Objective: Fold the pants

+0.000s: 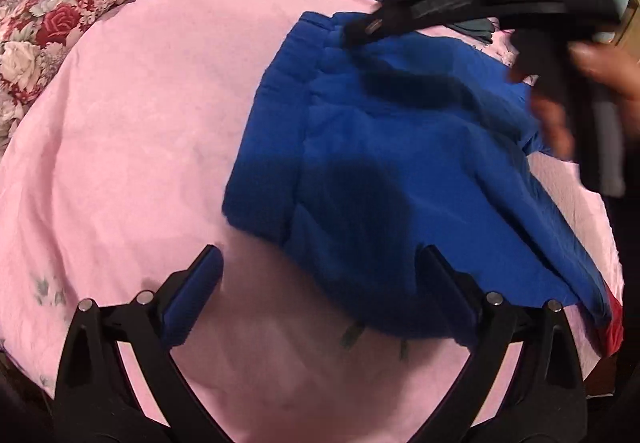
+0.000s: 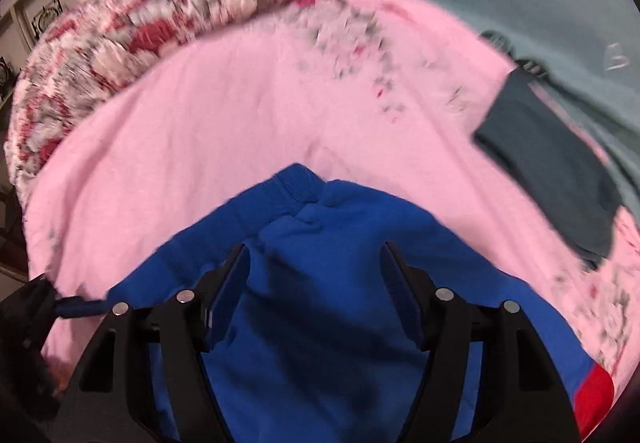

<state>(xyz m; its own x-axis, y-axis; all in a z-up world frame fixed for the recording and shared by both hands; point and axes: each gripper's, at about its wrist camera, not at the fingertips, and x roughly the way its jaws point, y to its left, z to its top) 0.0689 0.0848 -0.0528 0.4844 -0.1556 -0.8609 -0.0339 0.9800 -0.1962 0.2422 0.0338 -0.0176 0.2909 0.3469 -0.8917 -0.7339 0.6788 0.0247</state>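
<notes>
- Now your left tongs [image 1: 320, 283] stand wide apart, low over the pink bedspread [image 1: 132, 131].
- Nothing is pinched in them. One blue pad sits over bare pink cloth; the other sits at the near edge of the blue pants [image 1: 380, 163]. It is too dark there to tell if that pad touches.
- Your right tongs [image 2: 316, 283] are also apart, with the blue pants under and between the two pads. The pads do not squeeze the cloth.
- From the left camera, your right tongs reach across the far edge of the pants, near the waistband, with your hand [image 1: 600, 75] on the handle.
- The pants lie flat in a folded heap on the bed, a red bit showing at one end.
- A flowery pillow [image 1: 60, 3] lies far off to the side, and a dark folded cloth [image 2: 548, 163] lies beside the pants.
</notes>
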